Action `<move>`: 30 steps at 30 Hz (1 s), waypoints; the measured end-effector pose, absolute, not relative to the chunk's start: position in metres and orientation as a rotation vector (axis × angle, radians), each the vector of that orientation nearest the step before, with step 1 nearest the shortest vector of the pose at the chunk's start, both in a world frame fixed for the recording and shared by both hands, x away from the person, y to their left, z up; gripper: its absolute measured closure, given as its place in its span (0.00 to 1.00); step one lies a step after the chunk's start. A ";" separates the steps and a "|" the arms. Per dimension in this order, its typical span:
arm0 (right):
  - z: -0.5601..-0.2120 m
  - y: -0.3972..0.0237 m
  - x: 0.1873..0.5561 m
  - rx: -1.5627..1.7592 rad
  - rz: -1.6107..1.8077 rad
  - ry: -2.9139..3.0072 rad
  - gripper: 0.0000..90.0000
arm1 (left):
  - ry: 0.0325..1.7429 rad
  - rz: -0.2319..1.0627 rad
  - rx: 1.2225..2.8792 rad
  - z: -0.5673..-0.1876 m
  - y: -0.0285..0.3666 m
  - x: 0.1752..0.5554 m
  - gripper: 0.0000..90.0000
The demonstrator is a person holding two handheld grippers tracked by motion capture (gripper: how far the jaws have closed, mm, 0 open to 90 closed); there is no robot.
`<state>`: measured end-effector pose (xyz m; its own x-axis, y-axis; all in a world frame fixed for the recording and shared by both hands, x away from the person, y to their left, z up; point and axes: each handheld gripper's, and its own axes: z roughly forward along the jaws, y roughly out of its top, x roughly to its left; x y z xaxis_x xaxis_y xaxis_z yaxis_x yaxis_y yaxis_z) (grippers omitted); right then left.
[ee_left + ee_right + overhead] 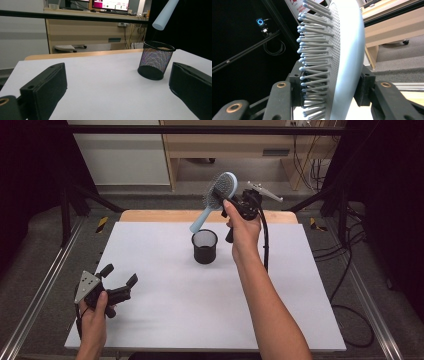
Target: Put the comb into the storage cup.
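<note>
1. A white table top [165,305] fills the middle of the high view, with dark curtains at both side edges and a pale wooden desk along the top of the frame.
2. At the lower left of that view the left gripper [119,274] rests low on the table, its jaws spread wide with nothing between them; the left gripper view shows bare table between the two black jaws.
3. Just above centre stands the black mesh cup [205,246], upright and apparently empty; its inside bottom is hard to make out through the mesh.
4. Right of centre, near the top, the right gripper [220,196] is clamped on the head of the blue hairbrush [216,200], one jaw among the bristles and one on the back. The brush hangs tilted, handle down and to the left, its tip above and just left of the cup rim.
5. The step in hand looks like carrying the brush to the cup. Next, I judge, the handle tip must be brought over the opening, stood more upright and lowered in before letting go.
6. The right gripper view cuts off the handle, and the cup is out of its frame.
</note>
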<state>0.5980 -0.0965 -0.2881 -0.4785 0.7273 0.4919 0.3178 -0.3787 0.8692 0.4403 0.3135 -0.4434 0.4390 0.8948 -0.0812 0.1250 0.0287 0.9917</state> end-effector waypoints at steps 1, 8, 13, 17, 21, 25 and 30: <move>-0.288 -0.097 0.598 1.404 1.932 1.536 0.59 | 0.969 0.774 1.434 -0.444 0.314 0.441 0.02; -0.288 -0.100 0.598 1.395 1.935 1.518 0.59 | 0.970 0.775 1.435 -0.443 0.315 0.441 0.02; -0.290 -0.102 0.601 1.397 1.934 1.512 0.59 | 0.965 0.774 1.429 -0.444 0.316 0.443 0.02; -0.291 -0.104 0.601 1.395 1.924 1.513 0.58 | 0.935 0.798 1.449 -0.443 0.311 0.440 0.02; -0.288 -0.108 0.597 1.384 1.931 1.497 0.58 | 0.901 0.780 1.467 -0.443 0.308 0.440 0.02; -0.287 -0.112 0.596 1.374 1.931 1.505 0.58 | 0.914 0.712 1.413 -0.444 0.309 0.443 0.02; -0.294 -0.114 0.595 1.390 1.902 1.521 0.58 | 0.943 0.720 1.396 -0.445 0.312 0.445 0.03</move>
